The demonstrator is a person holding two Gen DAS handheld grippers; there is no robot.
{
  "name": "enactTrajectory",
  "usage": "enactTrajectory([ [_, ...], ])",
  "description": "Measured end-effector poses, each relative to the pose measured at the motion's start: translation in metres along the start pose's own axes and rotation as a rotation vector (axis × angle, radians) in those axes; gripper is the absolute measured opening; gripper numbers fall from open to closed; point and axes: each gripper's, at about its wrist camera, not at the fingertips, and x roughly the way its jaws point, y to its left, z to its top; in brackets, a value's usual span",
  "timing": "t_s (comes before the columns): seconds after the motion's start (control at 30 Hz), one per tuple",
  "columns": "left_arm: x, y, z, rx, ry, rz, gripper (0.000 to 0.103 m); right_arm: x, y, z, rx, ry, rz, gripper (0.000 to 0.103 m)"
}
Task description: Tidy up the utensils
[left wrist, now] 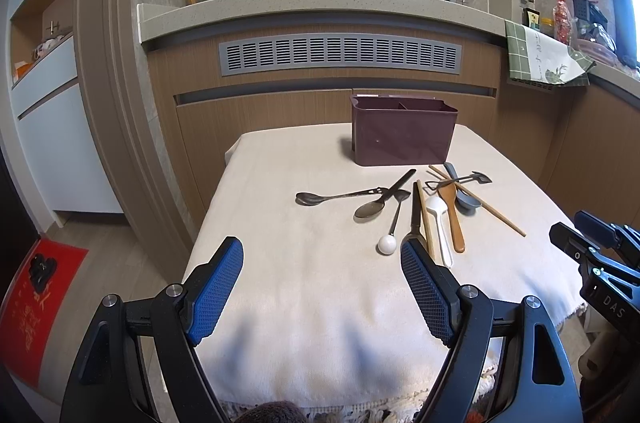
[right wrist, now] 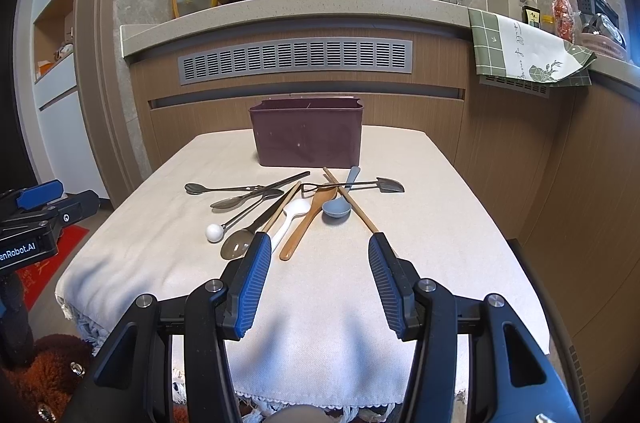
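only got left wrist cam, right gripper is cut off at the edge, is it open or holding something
Observer: Open and empty. The right gripper hovers over the near part of the table.
Operator: ok and the black-handled one, its near end is hidden for me, whats there
Observer: A round metal bowl, so it is a spoon. The bowl lies just left of the right gripper's left finger.
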Motion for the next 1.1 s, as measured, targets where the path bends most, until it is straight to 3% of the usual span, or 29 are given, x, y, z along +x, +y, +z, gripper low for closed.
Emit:
enactTrajectory([
  [0.77,0.004,0.005,-0.001,-0.011,0.020,-0.003,0.081,0.001,0.000,-0.001,0.000,0.001,0.001,0.049],
  [1.1,0.042,0.017,0.029,-0.029,0.019,-0.036,0.081,0.024,-0.005,0.012,-0.097,0.017,-0.040,0.047],
])
